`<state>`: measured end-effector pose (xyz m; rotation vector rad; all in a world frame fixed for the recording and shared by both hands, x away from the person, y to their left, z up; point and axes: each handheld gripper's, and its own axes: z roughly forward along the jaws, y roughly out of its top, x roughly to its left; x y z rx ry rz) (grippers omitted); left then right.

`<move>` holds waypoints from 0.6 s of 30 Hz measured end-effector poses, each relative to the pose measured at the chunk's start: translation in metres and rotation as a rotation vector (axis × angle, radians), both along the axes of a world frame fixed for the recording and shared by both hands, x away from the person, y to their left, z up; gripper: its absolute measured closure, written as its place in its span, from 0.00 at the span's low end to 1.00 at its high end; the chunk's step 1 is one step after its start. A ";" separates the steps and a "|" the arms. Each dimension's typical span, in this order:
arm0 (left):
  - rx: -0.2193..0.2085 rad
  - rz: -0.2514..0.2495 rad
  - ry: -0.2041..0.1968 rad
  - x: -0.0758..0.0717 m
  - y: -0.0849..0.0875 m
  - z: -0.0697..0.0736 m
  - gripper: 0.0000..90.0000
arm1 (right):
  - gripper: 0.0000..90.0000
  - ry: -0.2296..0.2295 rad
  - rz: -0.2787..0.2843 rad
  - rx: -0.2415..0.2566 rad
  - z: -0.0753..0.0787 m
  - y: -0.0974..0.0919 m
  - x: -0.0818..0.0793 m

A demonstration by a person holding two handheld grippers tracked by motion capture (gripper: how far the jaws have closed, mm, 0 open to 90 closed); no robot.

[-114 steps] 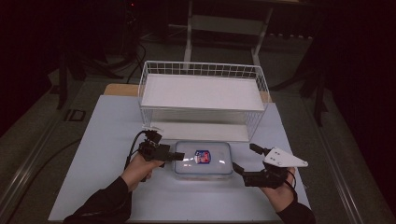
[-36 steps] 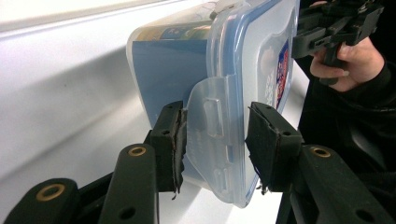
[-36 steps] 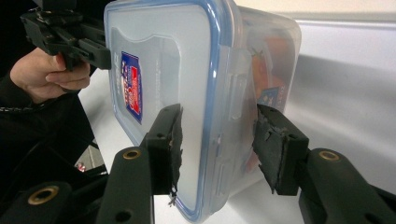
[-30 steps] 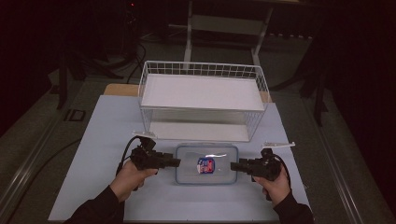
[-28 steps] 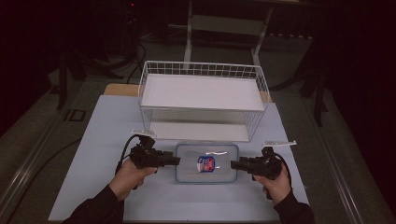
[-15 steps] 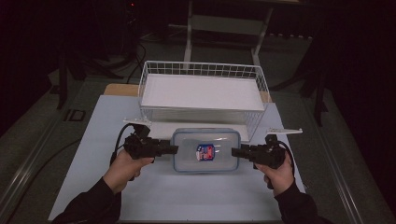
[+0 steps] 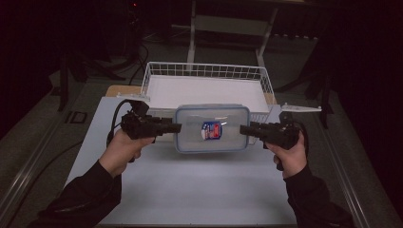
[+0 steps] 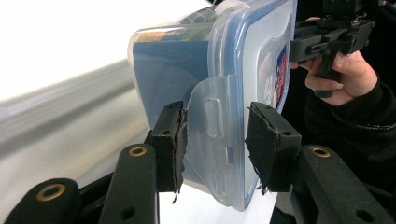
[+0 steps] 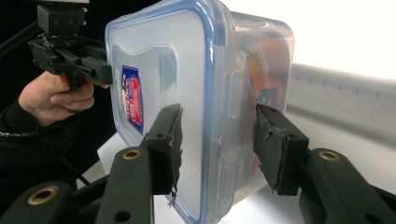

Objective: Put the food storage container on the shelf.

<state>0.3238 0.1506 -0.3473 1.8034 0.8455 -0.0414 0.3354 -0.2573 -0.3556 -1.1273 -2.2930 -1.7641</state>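
Lifted since second ago: clear lidded container (image 7: 212, 128) now held in air above white surface (image 7: 199, 185), in front of wire basket (image 7: 205, 71). Left gripper (image 7: 177, 127) clamps its left end over latch flap, right gripper (image 7: 243, 129) clamps right end. Blue-rimmed lid faces up, red-blue label (image 7: 210, 130) at middle. Both hands level, either side.

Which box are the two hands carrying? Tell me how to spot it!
Find the white wire basket at the far side of the table. Just in front of it, a clear plastic box hangs between the left tool and right tool. It has a blue-rimmed lid with a red-and-blue sticker.
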 end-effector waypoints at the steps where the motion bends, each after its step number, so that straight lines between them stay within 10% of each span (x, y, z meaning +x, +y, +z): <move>1: 0.000 0.000 0.000 0.000 0.000 0.000 0.64 | 0.59 -0.004 -0.002 0.003 0.004 0.000 0.002; 18: 0.032 0.039 -0.043 0.054 0.002 0.045 0.63 | 0.58 -0.006 -0.042 0.046 0.037 0.006 0.055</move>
